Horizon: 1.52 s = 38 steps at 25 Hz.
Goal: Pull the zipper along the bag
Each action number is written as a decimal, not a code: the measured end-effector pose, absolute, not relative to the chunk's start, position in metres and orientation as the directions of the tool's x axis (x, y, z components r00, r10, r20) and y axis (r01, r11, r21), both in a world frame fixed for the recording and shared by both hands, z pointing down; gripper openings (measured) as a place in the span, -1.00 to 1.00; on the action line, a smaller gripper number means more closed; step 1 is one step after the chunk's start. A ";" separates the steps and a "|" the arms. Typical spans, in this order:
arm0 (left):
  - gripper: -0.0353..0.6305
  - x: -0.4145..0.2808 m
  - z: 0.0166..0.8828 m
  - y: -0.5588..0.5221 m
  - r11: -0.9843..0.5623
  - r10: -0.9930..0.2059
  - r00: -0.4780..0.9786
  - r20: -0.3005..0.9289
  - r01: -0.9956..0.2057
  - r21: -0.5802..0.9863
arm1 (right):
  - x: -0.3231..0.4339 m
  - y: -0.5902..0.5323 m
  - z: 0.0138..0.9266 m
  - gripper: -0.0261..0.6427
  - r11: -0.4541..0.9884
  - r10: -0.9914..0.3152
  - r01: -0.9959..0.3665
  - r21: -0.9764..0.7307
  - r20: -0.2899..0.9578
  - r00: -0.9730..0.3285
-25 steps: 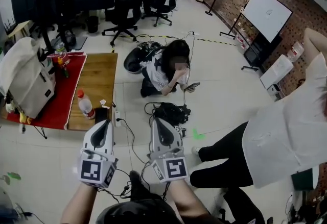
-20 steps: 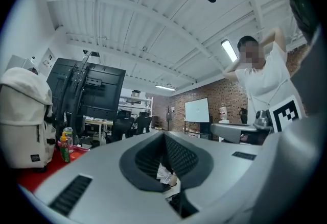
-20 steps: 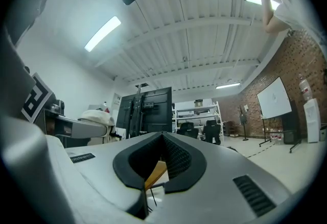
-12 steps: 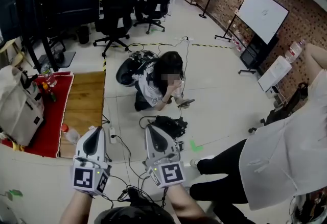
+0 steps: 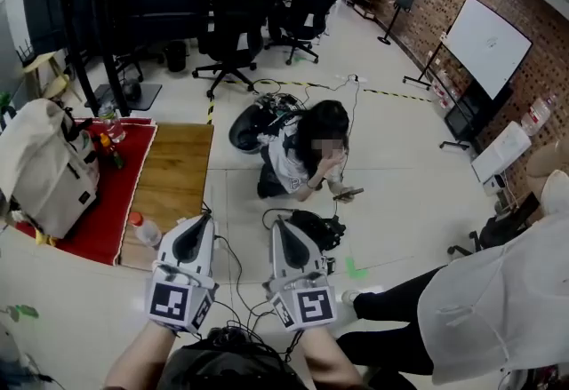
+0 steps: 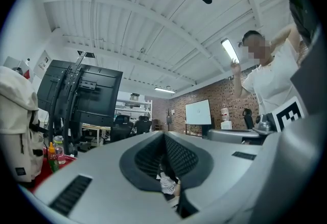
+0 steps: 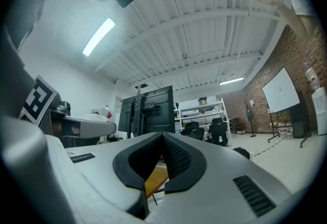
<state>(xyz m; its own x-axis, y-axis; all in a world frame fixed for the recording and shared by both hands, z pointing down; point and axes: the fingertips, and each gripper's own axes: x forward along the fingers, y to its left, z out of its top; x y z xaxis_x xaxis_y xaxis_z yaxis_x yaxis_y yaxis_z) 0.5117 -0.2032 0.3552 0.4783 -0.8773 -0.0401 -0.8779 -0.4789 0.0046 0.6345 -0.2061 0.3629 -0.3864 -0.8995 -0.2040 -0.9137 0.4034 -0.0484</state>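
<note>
Abreast, closed: left gripper [image 5: 204, 219], right gripper [image 5: 277, 225].

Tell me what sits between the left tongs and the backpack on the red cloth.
Only a red-capped bottle, at the near edge of the wooden table, lies roughly on the line from the left tongs to the backpack. Nothing else visible blocks the way.

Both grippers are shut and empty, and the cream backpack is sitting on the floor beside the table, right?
Not quite: the cream backpack stands on the red cloth on the wooden table, not on the floor, as the head view shows. The left gripper and right gripper are indeed shut and empty.
</note>
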 end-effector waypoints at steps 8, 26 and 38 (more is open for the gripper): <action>-0.81 0.476 0.323 -0.192 -0.464 -0.882 0.464 -0.080 -0.886 -0.019 | 0.599 -0.205 0.339 -0.89 0.448 -0.875 -0.893 -0.051 -0.231 -0.426; -0.81 0.306 0.307 -0.190 -0.269 -0.954 0.269 -0.129 -0.963 -0.022 | 0.493 -0.206 0.326 -0.89 0.520 -0.830 -0.854 -0.024 -0.248 -0.499; -0.81 0.108 0.328 -0.226 -0.352 -0.929 0.350 -0.116 -0.936 -0.007 | 0.317 -0.216 0.328 -0.89 0.429 -0.880 -0.903 -0.009 -0.229 -0.415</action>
